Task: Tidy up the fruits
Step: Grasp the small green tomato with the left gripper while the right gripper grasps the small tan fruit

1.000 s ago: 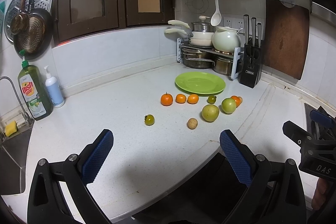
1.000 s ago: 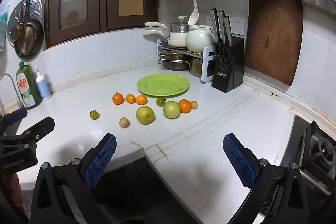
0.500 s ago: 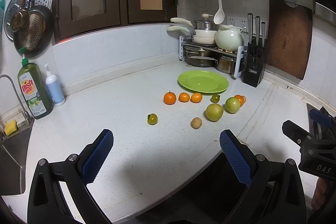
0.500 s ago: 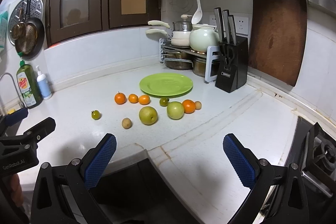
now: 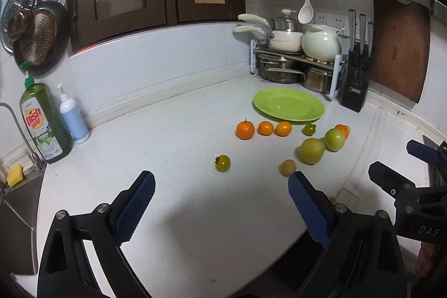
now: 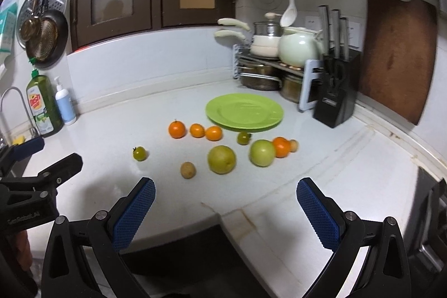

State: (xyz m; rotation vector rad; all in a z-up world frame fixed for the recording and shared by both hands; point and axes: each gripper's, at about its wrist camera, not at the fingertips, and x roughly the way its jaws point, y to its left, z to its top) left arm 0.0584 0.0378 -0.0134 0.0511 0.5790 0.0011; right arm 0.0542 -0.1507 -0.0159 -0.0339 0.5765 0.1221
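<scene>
- White countertop (image 6: 349,166); fruit scattered mid-surface, near the far corner
- Green plate (image 6: 244,111) bare, far of the fruit; three oranges (image 6: 197,130) in a row just near-left of it
- Yellow-green pear (image 6: 221,159) beside green apple (image 6: 262,153), right
- Left gripper (image 5: 220,186) released, jaws have just narrowed slightly, nothing between; right gripper (image 6: 225,193) released, empty
- Small green tomato (image 5: 223,163) apart, left

Both wrist views look forward, tilted down, over counter (image 5: 173,130) edge toward green plate (image 5: 289,104) (image 6: 244,111); left view from further left; both share fruit before plate.
</scene>
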